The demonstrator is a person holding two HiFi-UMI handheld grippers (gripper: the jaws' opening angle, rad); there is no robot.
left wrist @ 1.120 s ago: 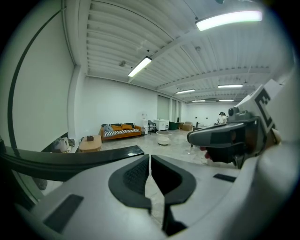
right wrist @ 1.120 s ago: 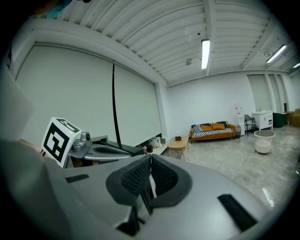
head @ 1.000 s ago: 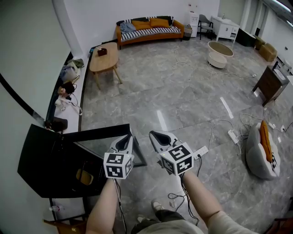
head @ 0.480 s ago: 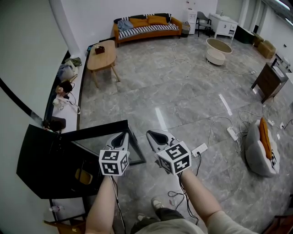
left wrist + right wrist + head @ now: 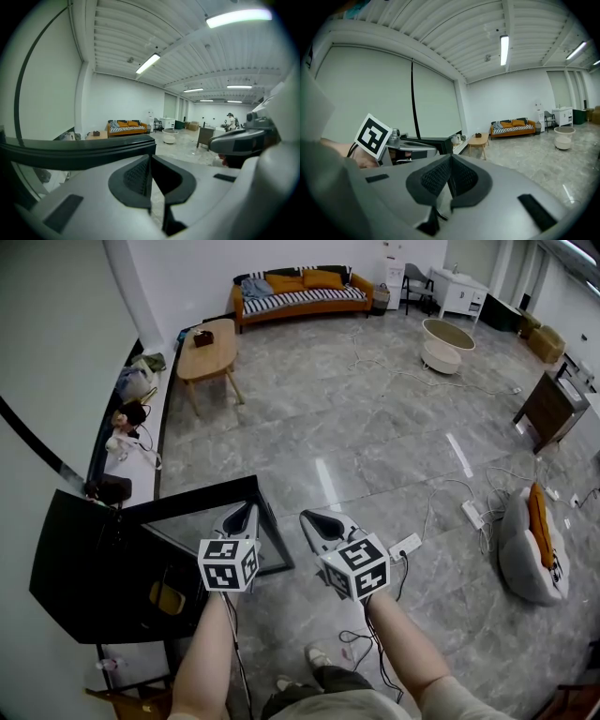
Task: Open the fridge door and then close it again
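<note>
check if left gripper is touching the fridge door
Cannot tell: head view has the left gripper overlapping the fridge door, and the left gripper view shows neither contact nor gap plainly.

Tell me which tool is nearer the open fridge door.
Left. The left tool is right at the fridge door edge; the right tool hangs off to its right, over the floor.

The swung-out black fridge door (image 5: 202, 493) blocks passage along the floor's left edge by the wall (image 5: 56, 352). Ahead and right, the grey floor (image 5: 375, 456) lies open past a corded power strip (image 5: 405, 547).
</note>
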